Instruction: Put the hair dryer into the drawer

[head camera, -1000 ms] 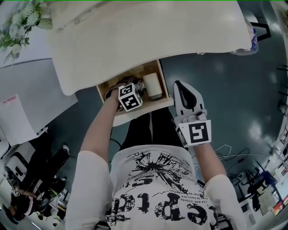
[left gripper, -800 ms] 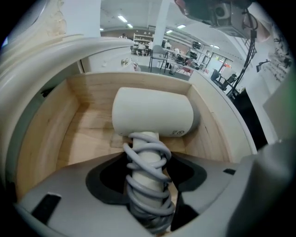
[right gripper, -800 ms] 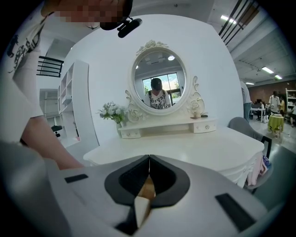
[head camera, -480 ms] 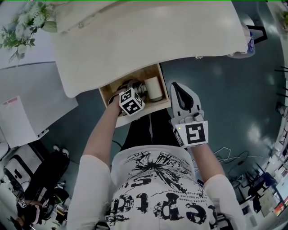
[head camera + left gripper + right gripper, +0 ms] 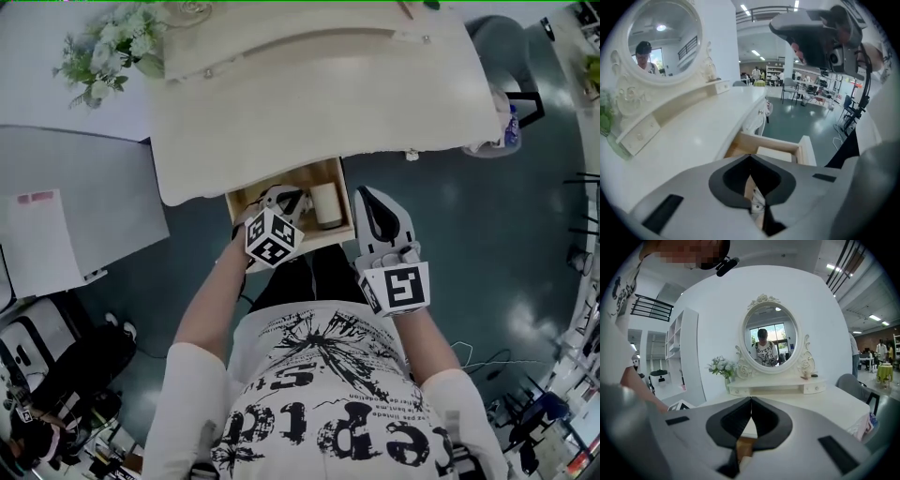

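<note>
The dryer (image 5: 325, 203) lies inside the open drawer (image 5: 323, 236), in its right half. I take the pale barrel there to be its body. A small pale part and a dark cord nearer the drawer's front are probably its handle end, but that is too small to tell surely. So the placing seems done, and the drawer remains pulled out from under the desk (image 5: 309, 112) only because nobody has pushed it in yet.

The left hand-held gripper (image 5: 750, 158) hangs over the front left part of the drawer, pointing down into it. Its jaws are pressed together with nothing between them, so it carries nothing.

The right hand-held gripper (image 5: 751, 400) is just beside the drawer's right wall, outside it. Its jaws are also together and empty. From there it could push the drawer's front, I think.
</note>
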{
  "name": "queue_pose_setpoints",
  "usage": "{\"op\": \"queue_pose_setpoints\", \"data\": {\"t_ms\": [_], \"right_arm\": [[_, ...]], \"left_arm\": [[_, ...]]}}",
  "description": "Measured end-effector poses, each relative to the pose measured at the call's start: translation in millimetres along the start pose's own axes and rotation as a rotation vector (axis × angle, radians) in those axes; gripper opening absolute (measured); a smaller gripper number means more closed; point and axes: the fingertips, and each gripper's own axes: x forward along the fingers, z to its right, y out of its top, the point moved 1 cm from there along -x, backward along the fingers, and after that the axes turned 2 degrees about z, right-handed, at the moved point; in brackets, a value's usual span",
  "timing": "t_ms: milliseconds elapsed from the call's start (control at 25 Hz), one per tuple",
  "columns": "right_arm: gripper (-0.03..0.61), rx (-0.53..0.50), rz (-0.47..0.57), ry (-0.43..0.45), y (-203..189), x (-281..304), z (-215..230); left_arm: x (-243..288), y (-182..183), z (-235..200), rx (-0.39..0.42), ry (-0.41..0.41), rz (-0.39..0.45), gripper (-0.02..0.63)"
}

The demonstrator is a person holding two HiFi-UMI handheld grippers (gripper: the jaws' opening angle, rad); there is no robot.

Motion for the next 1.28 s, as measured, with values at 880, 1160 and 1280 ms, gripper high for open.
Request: {"op": "queue_pose_setpoints", "data": {"t_ms": [880,1160,1280], "right_arm": [[0.015,-0.153,0.124,0.237,102.0,18.9,-75.9],[0.015,-0.177,0.185,0.281,128.5,25.0,-92.3],[0.015,-0.182,0.193,0.285,131.4,25.5,-94.6]], "left_arm": [[-314.6,123.4,-82.3,-0.226,0.705,0.72,0.021],[-355.5,116.4,-89.5,-0.294,0.767,0.769,0.021],[-357.0,118.9,-88.9,-0.282,0.773,0.773,0.021]]}}
